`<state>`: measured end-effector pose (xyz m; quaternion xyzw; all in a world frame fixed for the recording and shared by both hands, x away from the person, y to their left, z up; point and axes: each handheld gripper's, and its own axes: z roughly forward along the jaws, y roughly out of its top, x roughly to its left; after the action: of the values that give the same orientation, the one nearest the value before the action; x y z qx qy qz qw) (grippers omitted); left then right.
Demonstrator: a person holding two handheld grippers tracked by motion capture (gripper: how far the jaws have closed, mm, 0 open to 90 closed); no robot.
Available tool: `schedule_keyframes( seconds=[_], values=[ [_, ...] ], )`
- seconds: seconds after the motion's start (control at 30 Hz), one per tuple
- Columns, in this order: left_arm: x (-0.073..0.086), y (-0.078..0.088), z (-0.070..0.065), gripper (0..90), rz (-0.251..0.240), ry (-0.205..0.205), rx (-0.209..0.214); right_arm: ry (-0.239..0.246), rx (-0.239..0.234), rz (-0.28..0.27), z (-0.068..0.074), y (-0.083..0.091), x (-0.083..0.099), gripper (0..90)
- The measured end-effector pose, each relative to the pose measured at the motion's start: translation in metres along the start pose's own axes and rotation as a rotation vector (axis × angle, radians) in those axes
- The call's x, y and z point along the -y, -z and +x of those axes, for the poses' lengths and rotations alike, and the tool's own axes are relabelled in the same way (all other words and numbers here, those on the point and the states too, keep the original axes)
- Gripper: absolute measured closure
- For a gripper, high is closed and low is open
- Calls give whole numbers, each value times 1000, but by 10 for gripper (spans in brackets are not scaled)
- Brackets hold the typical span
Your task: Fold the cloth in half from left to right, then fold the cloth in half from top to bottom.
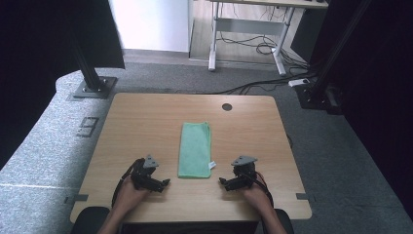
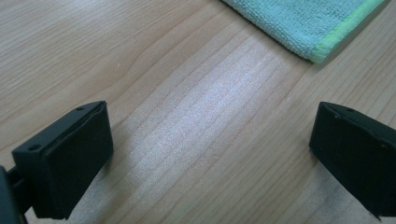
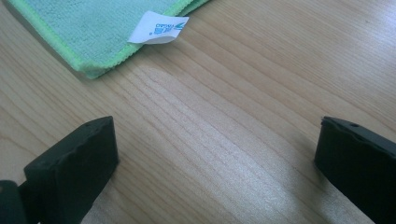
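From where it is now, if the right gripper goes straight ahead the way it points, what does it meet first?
Probably the near corner of the green cloth, beside its white label. The right gripper has its jaws wide apart over bare table, and that corner lies ahead, slightly off-centre, so it might just pass the edge.

Both tools are black; the left tool (image 1: 155, 181) and right tool (image 1: 233, 181) carry grey three-cornered plates, trailing dark cables.

Light wooden table (image 1: 146, 122), folded green cloth (image 1: 195, 148) with white tag flat at centre
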<state>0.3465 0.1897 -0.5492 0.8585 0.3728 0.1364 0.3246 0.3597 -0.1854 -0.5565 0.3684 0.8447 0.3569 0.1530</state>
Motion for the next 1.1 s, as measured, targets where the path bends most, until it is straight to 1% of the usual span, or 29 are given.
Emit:
schedule_keyframes(
  seconds=[0.27, 0.47, 0.63, 0.77, 0.93, 1.03, 1.1],
  values=[
    [-1, -1, 1, 0, 1, -1, 2, -1, -1, 1, 0, 0, -1, 0],
    [-3, -2, 2, 0, 0, 9, -8, -7, 2, 2, 0, -1, -1, 0],
    [-8, -5, 5, 0, 13, 17, -14, -10, -3, 12, 1, -2, -5, 0],
    [-15, -8, 7, 0, 19, 18, -18, -10, -7, 2, 4, -1, -8, 0],
    [-27, -8, 13, 0, 1, 27, -29, -15, -16, -9, 6, -3, -14, 0],
    [-36, -9, 15, 0, -3, 17, -38, -16, -22, -10, 8, -5, -19, 0],
    [-45, -12, 18, 0, -8, 11, -53, -20, -27, -15, 9, -6, -22, 0]
  ],
)
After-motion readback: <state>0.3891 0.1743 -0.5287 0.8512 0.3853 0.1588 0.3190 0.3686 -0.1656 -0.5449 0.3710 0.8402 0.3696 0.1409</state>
